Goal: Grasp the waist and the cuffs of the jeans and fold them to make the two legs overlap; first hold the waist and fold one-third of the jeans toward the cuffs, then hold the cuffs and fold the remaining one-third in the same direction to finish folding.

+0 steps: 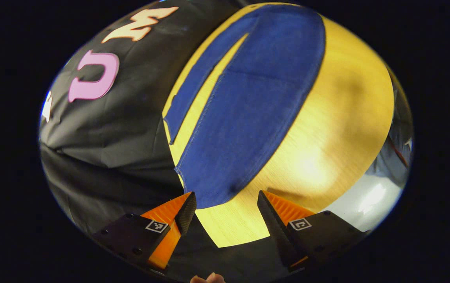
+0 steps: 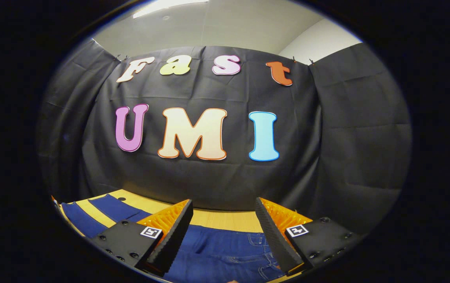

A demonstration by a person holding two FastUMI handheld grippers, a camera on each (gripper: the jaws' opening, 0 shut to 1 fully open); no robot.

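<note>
Both grippers, left [image 1: 226,208] and right [image 2: 223,226], hover with jaws spread, holding nothing; beyond them the jeans [image 1: 244,118] lie flat on the wooden table [image 1: 338,129], legs apart. Folding looks unstarted: next, grip waist and cuffs

Screwed gripper [image 1: 226,212] plates — (square-coded markers)

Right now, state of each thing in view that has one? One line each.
jeans: flat on the table, unfolded, legs apart with a strip of table between them
left gripper: open, fingers empty, near a cuff end of the jeans
right gripper: open, fingers empty, above the waist end of the jeans
table: bearing the jeans
</note>
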